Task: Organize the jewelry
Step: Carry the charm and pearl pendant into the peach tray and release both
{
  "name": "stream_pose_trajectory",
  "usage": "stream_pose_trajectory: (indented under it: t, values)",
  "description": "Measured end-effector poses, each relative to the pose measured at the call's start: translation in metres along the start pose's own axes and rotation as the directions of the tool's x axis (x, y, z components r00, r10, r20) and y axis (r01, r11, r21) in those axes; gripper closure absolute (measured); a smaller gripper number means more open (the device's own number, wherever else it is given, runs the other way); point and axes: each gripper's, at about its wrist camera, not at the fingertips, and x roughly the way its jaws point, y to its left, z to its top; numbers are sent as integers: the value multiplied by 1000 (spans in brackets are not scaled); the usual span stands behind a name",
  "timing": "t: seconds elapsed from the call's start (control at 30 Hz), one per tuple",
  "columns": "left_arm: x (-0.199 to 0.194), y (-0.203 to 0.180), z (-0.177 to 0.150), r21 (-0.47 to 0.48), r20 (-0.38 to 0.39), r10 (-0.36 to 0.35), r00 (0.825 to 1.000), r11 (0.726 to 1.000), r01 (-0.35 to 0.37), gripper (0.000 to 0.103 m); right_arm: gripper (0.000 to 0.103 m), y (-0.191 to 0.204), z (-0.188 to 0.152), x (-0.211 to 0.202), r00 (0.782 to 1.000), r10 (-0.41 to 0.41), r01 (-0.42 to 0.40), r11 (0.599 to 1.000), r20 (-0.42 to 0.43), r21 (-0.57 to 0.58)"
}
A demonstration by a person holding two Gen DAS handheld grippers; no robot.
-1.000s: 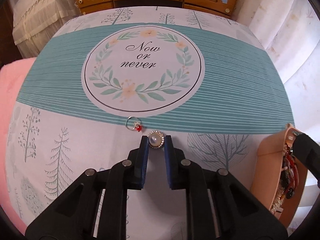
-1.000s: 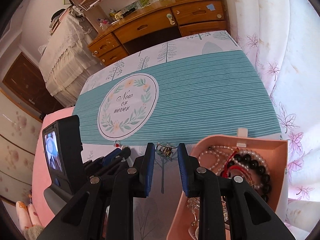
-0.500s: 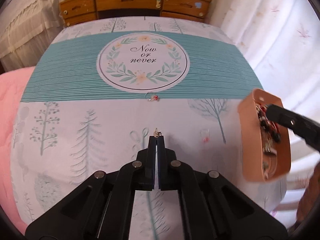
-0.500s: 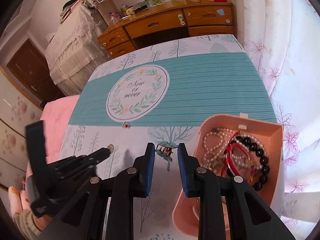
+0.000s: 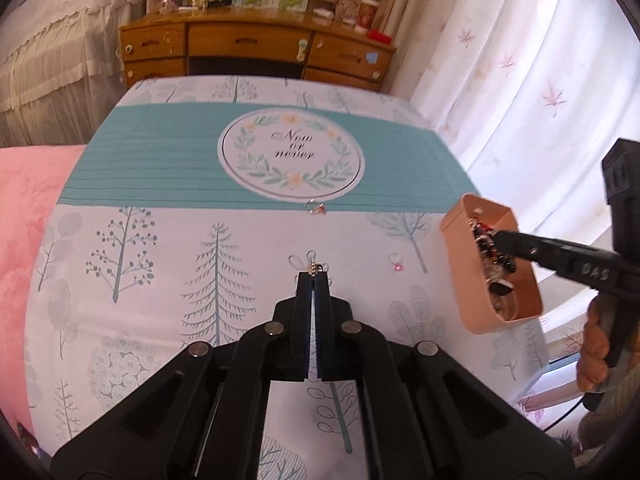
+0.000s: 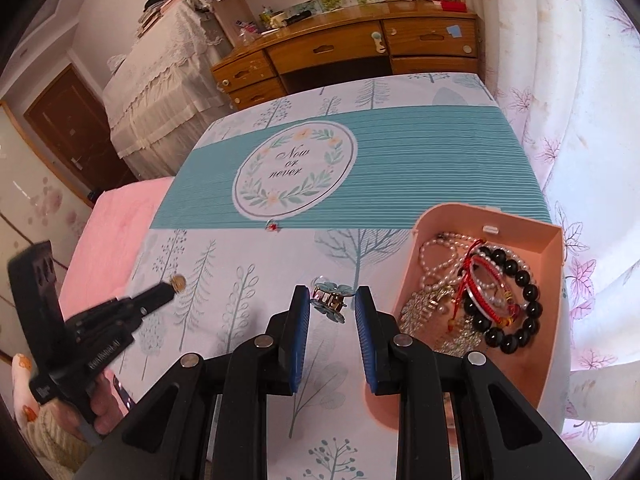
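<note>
Gold-rimmed pearl brooch [image 5: 316,267] pinched edge-on in closed left gripper [image 5: 313,280], rim pointing forward, above tablecloth [image 5: 160,320]. Right gripper [image 6: 332,312] open around blue hair clip [image 6: 331,298]. Pink box [image 6: 556,264] right; red-stone ring [image 5: 315,209] farther.

Bedroom: bed [image 5: 160,240], wooden dresser [image 5: 256,48].

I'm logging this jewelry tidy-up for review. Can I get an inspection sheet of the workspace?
Surface: printed tablecloth, flat.
Job's things: pink box holding bracelets; red-stone ring and pink ring loose on the cloth.
Clutter: nothing seen.
Grippers: left gripper shut on small gold piece; right gripper open, flower clip between its fingers, contact unclear.
Cables: thin dark cable, lower right.
Surroundings: wooden desk, curtains.
</note>
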Motion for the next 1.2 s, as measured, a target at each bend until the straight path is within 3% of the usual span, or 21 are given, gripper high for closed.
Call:
stream_pose_trajectory:
  t: [0.33, 0.6, 0.9, 1.2]
  values:
    - [-13, -50, 8, 123, 24, -91, 996, 989, 87, 103, 80, -27, -17, -20, 1000, -25, 25, 999, 10, 33]
    - [-4, -122, 21, 271, 11, -209, 978, 942, 198, 103, 80, -80, -48, -29, 994, -111, 113, 985, -19, 131]
    - [41, -179, 25, 333, -115, -270, 956, 896, 293, 103, 80, -94, -63, -34, 987, -162, 163, 976, -16, 145]
    - [69, -212, -5, 386, -235, -269, 934, 856, 343, 103, 79, -96, -77, -23, 984, -156, 167, 976, -81, 140]
